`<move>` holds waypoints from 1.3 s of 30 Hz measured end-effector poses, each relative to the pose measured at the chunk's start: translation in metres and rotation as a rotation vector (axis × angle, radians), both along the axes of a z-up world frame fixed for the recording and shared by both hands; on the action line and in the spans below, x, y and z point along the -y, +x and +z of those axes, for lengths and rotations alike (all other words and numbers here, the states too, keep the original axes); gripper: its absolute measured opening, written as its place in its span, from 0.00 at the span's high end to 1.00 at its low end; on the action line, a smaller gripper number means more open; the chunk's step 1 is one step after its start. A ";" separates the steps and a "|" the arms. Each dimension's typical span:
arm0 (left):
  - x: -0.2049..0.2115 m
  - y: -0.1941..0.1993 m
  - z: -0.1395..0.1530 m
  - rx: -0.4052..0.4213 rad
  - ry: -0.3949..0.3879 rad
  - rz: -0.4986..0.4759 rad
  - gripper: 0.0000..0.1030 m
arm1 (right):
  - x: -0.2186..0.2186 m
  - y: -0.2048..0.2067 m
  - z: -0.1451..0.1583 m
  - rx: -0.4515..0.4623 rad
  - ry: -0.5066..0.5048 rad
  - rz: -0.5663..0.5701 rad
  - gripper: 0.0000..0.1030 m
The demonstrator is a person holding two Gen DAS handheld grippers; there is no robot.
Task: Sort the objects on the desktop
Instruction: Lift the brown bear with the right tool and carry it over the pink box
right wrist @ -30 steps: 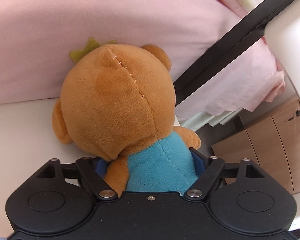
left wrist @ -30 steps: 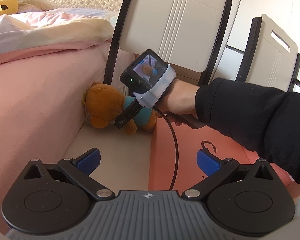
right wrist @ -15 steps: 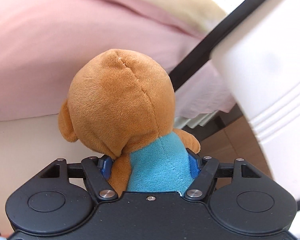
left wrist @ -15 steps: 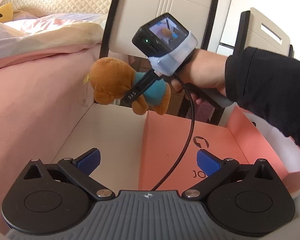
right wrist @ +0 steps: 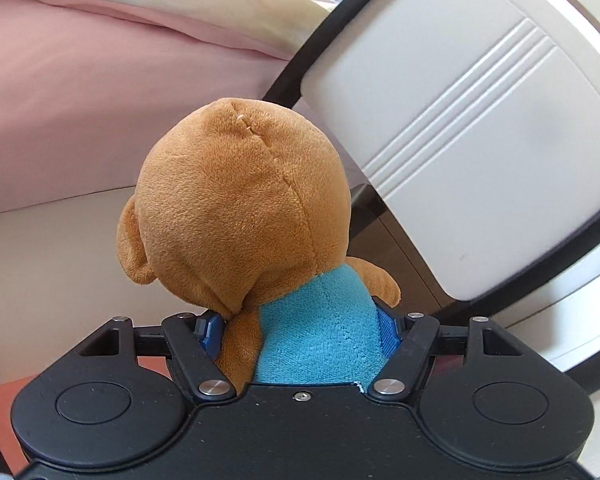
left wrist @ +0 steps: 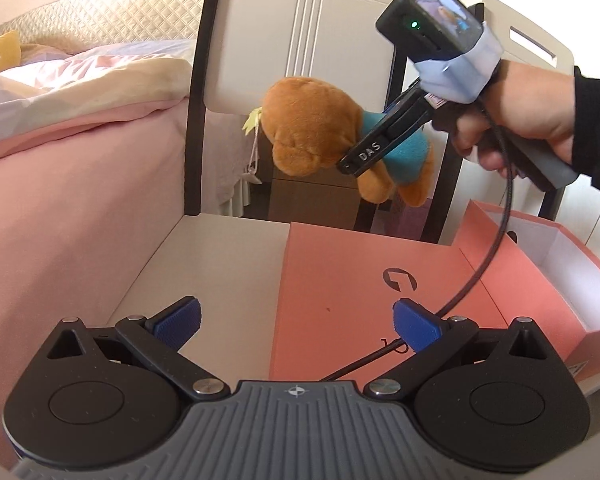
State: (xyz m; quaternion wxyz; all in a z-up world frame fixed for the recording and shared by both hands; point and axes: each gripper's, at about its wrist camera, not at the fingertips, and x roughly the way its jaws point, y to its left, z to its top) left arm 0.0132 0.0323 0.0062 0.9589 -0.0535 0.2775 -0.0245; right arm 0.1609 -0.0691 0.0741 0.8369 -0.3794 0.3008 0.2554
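**Plush bear held in the air above the desk, beside an open pink box**

A pink bed runs along the left of a pale desk. Two white chairs with dark frames stand behind the desk; the nearer one is straight ahead. On the desk lies a flat pink box lid, and just to its right sits the open pink box, its white inside showing nothing that I can see.

The right gripper, held in a hand with a dark sleeve, pinches a small brown plush bear by its teal-shirted body. The bear hangs clear of the desk, in front of the nearer chair. The left gripper waits low over the desk, its blue pads spread wide and holding nothing.

The step looks like carrying the bear to its sorting place, probably the open box. That would mean swinging right, lowering inside the walls, then releasing.

A second ago the bear lay on the desk against the bed; half a second ago it was partly raised. Now it is higher and further right.
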 end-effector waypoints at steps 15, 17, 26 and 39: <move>0.053 -0.006 0.000 0.024 0.017 -0.102 0.00 | 0.139 0.000 0.043 0.086 0.013 -0.228 0.33; 0.059 -0.006 -0.001 0.023 0.013 -0.116 0.00 | 0.157 0.004 0.045 0.092 0.019 -0.264 0.33; 0.093 0.001 -0.008 0.008 0.029 -0.182 0.00 | 0.228 0.006 0.028 0.074 0.019 -0.405 0.33; 0.131 0.005 -0.017 -0.012 0.047 -0.273 0.00 | 0.341 -0.001 -0.020 -0.004 0.007 -0.624 0.32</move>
